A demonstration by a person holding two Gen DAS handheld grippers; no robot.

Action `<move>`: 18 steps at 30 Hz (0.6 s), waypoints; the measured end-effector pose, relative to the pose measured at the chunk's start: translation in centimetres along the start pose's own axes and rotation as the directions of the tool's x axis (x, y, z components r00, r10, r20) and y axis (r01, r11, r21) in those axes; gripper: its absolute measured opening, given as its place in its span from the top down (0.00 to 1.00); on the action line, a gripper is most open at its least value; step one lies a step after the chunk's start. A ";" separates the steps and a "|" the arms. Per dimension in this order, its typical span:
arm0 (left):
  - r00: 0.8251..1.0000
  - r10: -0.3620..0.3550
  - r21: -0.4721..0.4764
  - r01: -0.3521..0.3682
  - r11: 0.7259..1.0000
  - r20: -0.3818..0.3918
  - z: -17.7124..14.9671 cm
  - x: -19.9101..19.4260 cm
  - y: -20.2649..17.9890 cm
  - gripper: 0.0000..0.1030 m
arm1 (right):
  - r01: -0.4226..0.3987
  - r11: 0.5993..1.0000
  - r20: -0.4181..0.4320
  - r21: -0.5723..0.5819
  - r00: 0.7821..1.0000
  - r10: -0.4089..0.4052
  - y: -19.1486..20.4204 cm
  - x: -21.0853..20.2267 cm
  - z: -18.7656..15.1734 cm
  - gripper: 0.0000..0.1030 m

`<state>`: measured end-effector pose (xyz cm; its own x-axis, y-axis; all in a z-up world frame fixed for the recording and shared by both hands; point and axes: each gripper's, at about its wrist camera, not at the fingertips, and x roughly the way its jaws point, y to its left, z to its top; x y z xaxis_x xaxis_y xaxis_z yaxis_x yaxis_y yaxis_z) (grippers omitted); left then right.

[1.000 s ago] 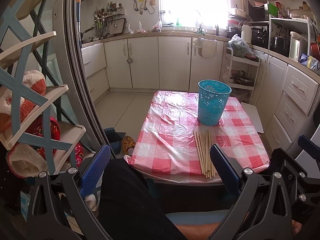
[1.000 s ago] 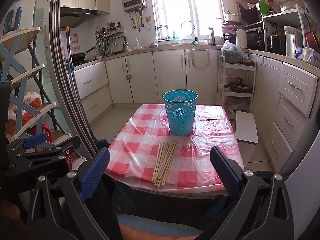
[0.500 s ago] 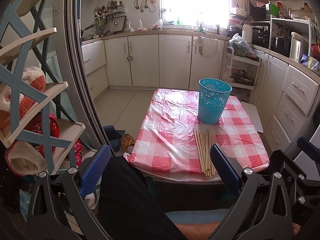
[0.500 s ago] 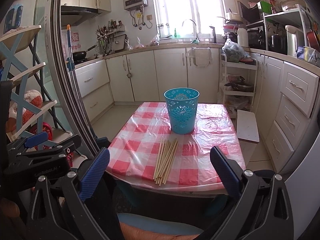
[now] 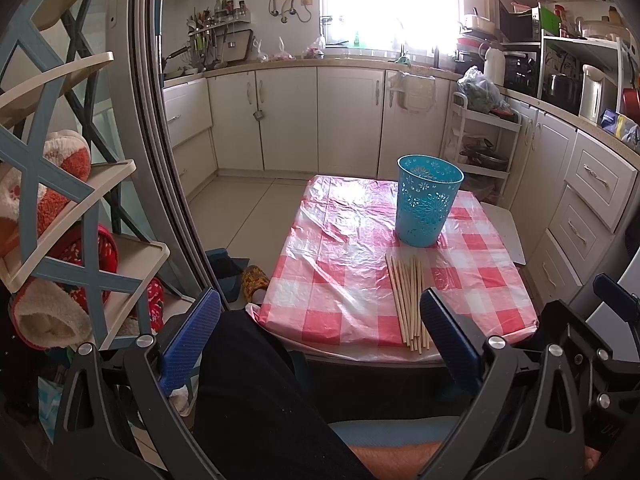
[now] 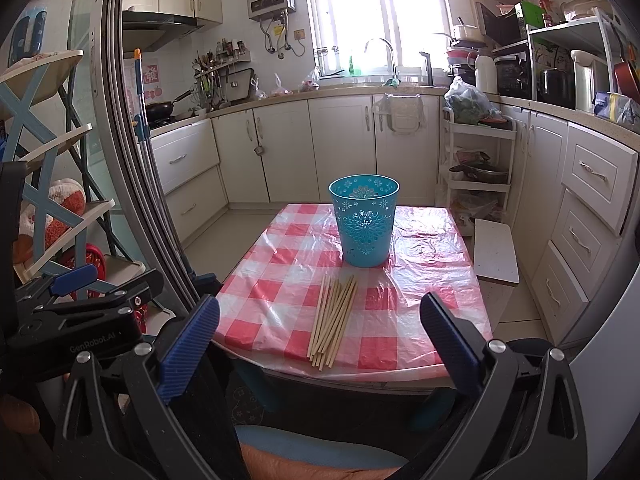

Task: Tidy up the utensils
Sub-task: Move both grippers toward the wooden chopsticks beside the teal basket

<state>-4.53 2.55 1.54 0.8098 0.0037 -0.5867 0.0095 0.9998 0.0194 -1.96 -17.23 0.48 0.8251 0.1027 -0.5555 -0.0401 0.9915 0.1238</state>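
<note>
hidden: the teal basket's (image 6: pixel 364 222) inside could not be seen, contents unknown | chopsticks (image 6: pixel 333 315) lay bundled on the checked tablecloth (image 6: pixel 276 292), just in front of the basket, not touching it | left gripper (image 5: pixel 320 336) spread wide, holding nothing, short of the basket's table | right gripper (image 6: pixel 320 336) likewise spread, empty

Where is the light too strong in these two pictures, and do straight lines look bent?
Left wrist view: the window is blown out white, and glare lies on the tablecloth. Right wrist view: the window is overexposed too, and the door frame bows from fisheye distortion; chopsticks stay sharp.
</note>
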 end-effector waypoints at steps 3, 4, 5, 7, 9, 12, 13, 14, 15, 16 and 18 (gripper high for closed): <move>1.000 0.000 0.000 0.000 1.000 0.000 0.0 0.0 0.0 0.07 | 0.000 1.000 -0.001 0.000 1.000 0.000 0.0 0.0 0.0 0.07; 1.000 0.000 0.000 0.000 1.000 0.000 0.0 0.0 0.0 0.07 | 0.000 1.000 0.000 0.000 1.000 0.000 0.0 0.0 0.0 0.07; 1.000 -0.001 -0.001 0.001 1.000 -0.001 0.0 0.0 0.0 0.07 | 0.000 1.000 0.000 0.000 1.000 0.000 0.0 0.0 0.0 0.07; 1.000 0.000 0.000 0.000 1.000 0.000 0.0 0.0 0.0 0.07 | 0.000 1.000 0.000 0.000 1.000 0.000 0.0 0.0 0.0 0.07; 1.000 0.000 0.000 0.000 1.000 0.000 0.0 0.0 0.0 0.07 | 0.000 1.000 0.000 0.000 1.000 0.000 0.0 0.0 0.0 0.07; 1.000 0.000 0.000 0.000 1.000 -0.001 0.0 0.0 0.0 0.07 | -0.001 1.000 -0.003 -0.001 1.000 0.001 0.1 0.1 -0.1 0.07; 1.000 0.000 -0.001 0.000 1.000 -0.002 -0.1 0.0 0.0 0.07 | -0.002 1.000 -0.003 -0.002 1.000 0.002 0.2 0.1 -0.2 0.07; 1.000 0.001 -0.001 -0.001 1.000 -0.004 -0.2 0.1 -0.1 0.07 | -0.003 1.000 -0.005 -0.003 1.000 0.003 0.3 0.1 -0.3 0.07; 1.000 0.001 -0.002 -0.001 1.000 -0.006 -0.4 0.1 -0.1 0.07 | -0.003 1.000 -0.007 -0.002 1.000 0.003 0.3 0.2 -0.4 0.07; 1.000 0.001 -0.002 -0.002 1.000 -0.009 -0.5 0.2 -0.2 0.07 | -0.004 1.000 -0.009 -0.003 1.000 0.004 0.4 0.3 -0.4 0.07; 1.000 0.002 -0.003 -0.002 1.000 -0.014 -0.9 0.4 -0.5 0.07 | -0.004 1.000 -0.015 -0.002 1.000 0.004 0.4 0.5 -0.5 0.07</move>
<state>-4.77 2.10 0.60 0.8014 0.0062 -0.5981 0.0060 0.9998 0.0184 -1.85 -16.72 -0.11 0.8164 0.1082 -0.5673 -0.0446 0.9912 0.1249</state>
